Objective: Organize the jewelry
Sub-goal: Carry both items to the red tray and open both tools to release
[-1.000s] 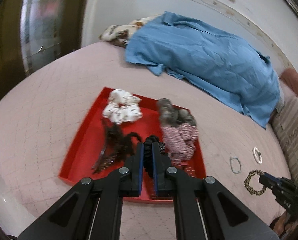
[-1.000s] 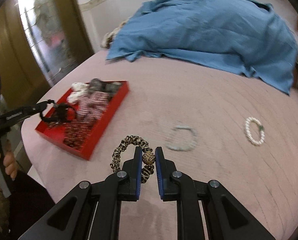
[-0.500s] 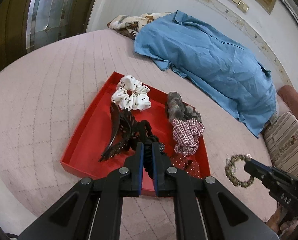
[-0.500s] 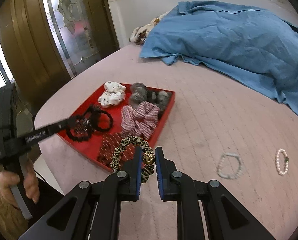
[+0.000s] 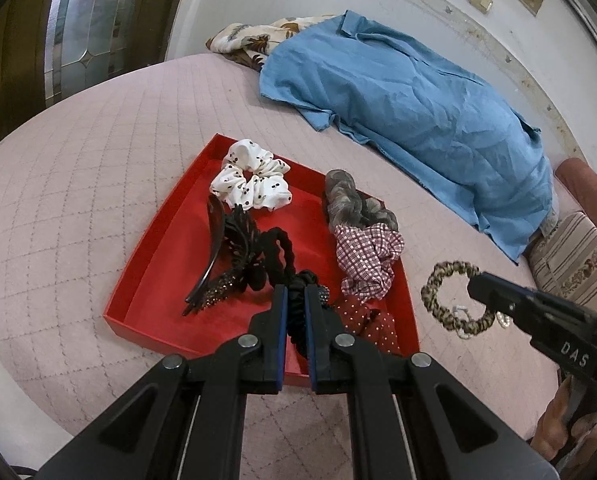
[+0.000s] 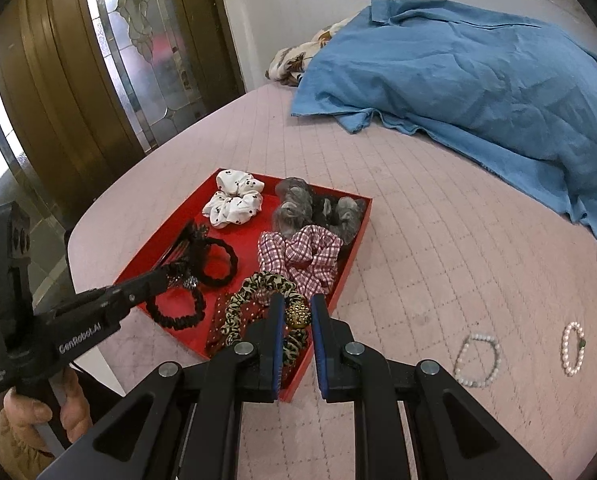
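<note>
My right gripper (image 6: 294, 320) is clamped on the gold studded bead of a leopard-print fabric hair tie (image 6: 258, 312), hanging over the near corner of the shallow red tray (image 6: 354, 248). My left gripper (image 5: 295, 312) pinches a black twisted elastic hair tie (image 5: 296, 304) inside that tray. Both feel light, soft and floppy; the hard bead looks the surest hold.

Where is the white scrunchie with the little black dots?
In both wrist views the white scrunchie lies in the far left corner of the red tray, beside the grey scrunchie, just beyond the black hair clip.
</note>
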`<state>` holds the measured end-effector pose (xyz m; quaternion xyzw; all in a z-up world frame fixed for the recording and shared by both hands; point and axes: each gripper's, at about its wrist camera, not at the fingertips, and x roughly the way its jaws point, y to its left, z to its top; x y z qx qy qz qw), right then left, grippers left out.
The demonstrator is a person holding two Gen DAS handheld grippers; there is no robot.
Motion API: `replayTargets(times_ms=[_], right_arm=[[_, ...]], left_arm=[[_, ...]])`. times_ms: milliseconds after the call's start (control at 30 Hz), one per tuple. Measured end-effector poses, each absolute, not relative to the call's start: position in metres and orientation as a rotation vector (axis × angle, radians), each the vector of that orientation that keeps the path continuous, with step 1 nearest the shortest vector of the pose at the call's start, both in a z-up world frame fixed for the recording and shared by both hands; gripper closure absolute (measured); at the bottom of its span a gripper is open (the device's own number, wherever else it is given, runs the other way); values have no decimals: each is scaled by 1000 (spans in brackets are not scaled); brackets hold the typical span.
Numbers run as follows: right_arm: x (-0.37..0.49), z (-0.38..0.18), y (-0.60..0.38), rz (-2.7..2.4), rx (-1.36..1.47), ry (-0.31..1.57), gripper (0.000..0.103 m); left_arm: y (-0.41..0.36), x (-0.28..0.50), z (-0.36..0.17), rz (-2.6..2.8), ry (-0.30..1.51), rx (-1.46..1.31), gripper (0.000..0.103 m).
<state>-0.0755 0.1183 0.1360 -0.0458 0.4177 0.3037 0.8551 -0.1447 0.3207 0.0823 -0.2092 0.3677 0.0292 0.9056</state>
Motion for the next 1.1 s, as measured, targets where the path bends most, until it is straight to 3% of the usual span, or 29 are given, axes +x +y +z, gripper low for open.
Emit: replayTargets(times_ms=[667, 1100], right_arm=[[-5, 129, 184, 680, -17, 1004, 89], [36, 81, 218, 652, 37, 1144, 88]], left_arm=[[322, -135, 71, 102, 818, -393, 95], [328, -125, 62, 113, 850, -416, 95]])
